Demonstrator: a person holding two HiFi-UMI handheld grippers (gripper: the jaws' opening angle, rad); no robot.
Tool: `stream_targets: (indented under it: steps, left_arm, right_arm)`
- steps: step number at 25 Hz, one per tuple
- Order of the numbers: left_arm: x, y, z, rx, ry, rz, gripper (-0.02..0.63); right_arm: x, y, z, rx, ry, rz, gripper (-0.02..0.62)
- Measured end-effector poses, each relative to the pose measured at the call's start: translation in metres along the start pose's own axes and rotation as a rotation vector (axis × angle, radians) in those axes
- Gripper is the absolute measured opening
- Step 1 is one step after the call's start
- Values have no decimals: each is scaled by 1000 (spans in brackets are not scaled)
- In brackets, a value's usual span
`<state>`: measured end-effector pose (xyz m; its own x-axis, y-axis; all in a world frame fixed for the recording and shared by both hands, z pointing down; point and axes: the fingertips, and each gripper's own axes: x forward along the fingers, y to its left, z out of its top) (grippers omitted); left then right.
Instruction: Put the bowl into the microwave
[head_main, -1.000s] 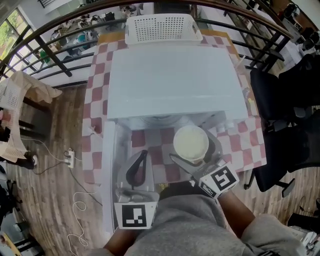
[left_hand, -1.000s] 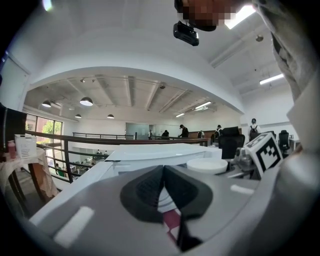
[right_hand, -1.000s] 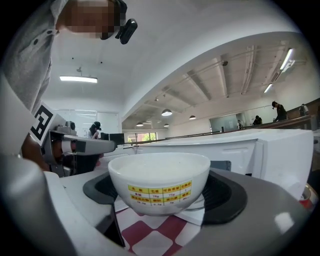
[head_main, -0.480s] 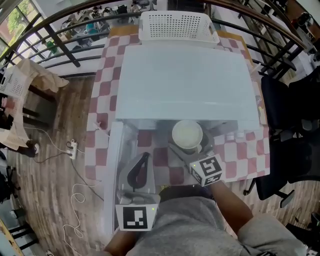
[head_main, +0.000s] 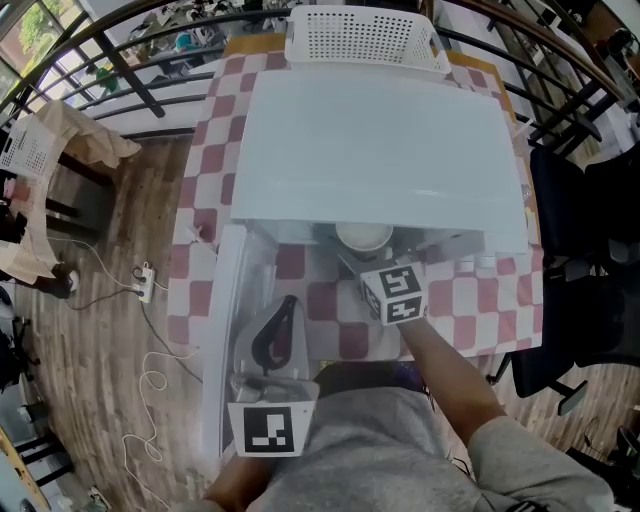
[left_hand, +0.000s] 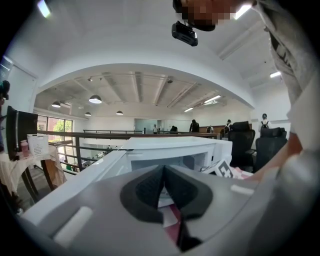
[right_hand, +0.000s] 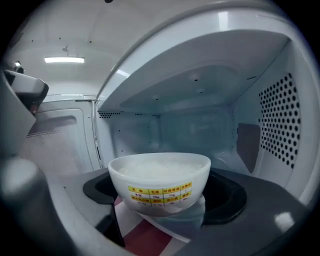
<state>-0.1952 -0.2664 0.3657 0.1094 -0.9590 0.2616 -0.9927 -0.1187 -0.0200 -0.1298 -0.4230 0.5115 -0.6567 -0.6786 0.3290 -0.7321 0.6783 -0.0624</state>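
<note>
A white bowl (right_hand: 160, 182) of rice with a yellow label sits between the jaws of my right gripper (right_hand: 162, 196), which is shut on it. The bowl hangs at the mouth of the open white microwave (right_hand: 195, 132), above the checked cloth. In the head view the bowl (head_main: 364, 237) is half hidden under the front edge of the microwave (head_main: 370, 150), with my right gripper (head_main: 368, 262) just behind it. My left gripper (head_main: 287, 305) rests low by the open door (head_main: 222, 330), shut with nothing in it. In the left gripper view its jaws meet in front of the microwave (left_hand: 170, 150).
A white perforated basket (head_main: 362, 38) stands behind the microwave. The red-and-white checked tablecloth (head_main: 470, 290) covers the table. Black chairs (head_main: 590, 200) stand to the right, a dark railing curves round the back, and a power strip (head_main: 145, 285) lies on the wooden floor at left.
My right gripper has carried the bowl forward from in front of the microwave to its opening, where the top edge now partly hides it. The left gripper has stayed put.
</note>
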Motion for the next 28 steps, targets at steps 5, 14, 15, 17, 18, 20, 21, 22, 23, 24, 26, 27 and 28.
stream_targets:
  steps: [5,14,15,17,18,20,21,22,23,24,26,27,28]
  left_arm:
    - [-4,2,-2,-9,5,14,11]
    - [-13,9,-4,-8,3,40,11]
    - [-15,10,-4,-9,7,43,11]
    - [-16,11,-5,-6,11,47,11]
    - [-16,11,-4,-5,10,49,11]
    - [-17,11,-4,-9,6,54,11]
    - [-18,12,-4,-11,6,57,11]
    - [-19,12,-4,-11,8,60,11]
    - [-20,12,-4,-9,10,61,11]
    - [-20,12,-4,-7,12,62,11]
    - [-20,12,-4,-6,11,62,11]
    - [-20,12,-4,-7,11,62,11]
    - [-20,12,-3,-7,11,62,11]
  right_arm:
    - [26,-9,-4,-11,69,-30,500]
    - [46,-18,-14,-74,167,-96,500]
    - [47,-18,-15,-92,178,-103,500]
    - [48,-19,-16,-113,187,-113,500]
    - [48,-20,-16,-115,191,-117,500]
    - [49,-21,-17,-113,201,-120,500]
    - [50,-21,-18,-115,211,-119,500]
    - [50,-21,-20,-121,223,-118,500]
    - [51,-22,-21,-125,234,-117,500]
    - [52,-22,-21,-124,243,-117,500]
    - [51,-21,-22,-117,255,-116,500]
    - [51,-21,-22,-114,259,-114,500]
    - [51,-21,-22,-110,261,-108,500]
